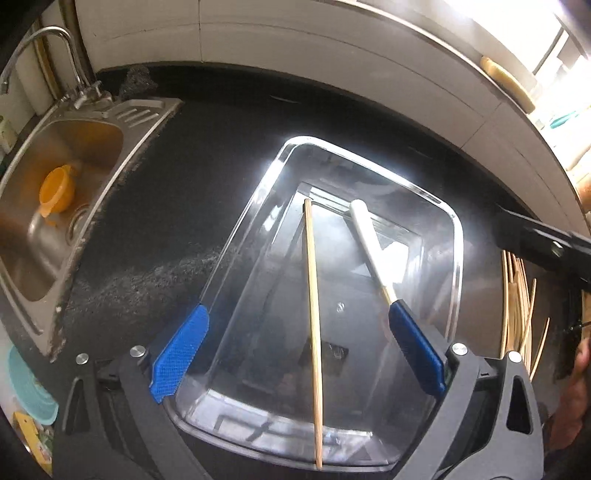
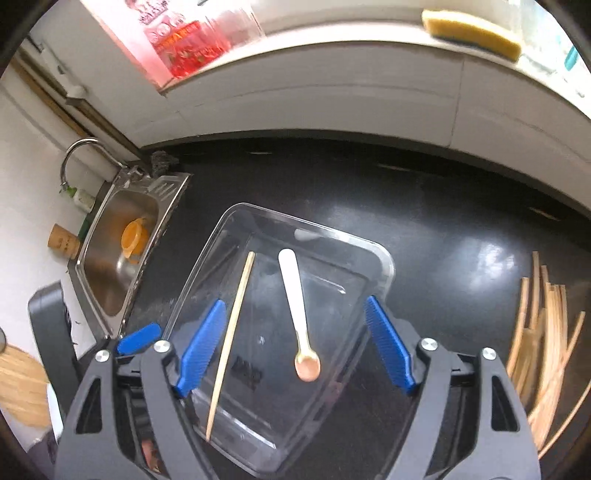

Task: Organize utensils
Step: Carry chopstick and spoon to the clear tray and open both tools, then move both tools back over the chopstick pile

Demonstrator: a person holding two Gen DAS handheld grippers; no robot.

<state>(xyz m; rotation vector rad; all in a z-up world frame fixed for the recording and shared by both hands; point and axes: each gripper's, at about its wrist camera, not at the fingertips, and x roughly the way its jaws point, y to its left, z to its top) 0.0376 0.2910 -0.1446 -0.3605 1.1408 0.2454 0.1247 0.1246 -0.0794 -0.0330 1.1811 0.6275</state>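
A clear plastic tray [image 1: 456, 236] [image 2: 384, 258] sits on the black counter. In it lie one wooden chopstick [image 1: 313, 314] [image 2: 232, 332] and a spoon with a white handle [image 1: 365, 236] [image 2: 295, 295] and a gold bowl. My left gripper [image 1: 295, 343] hangs open over the tray, holding nothing. My right gripper [image 2: 295, 343] is open above the tray too, empty. A loose pile of wooden chopsticks [image 1: 517, 295] [image 2: 546, 339] lies on the counter to the right of the tray.
A steel sink [image 1: 48, 206] [image 2: 110, 254] with a faucet [image 1: 48, 55] and an orange cup [image 1: 57, 190] [image 2: 135, 236] lies to the left. A white tiled wall backs the counter. A yellow sponge [image 2: 472, 33] rests on the ledge above.
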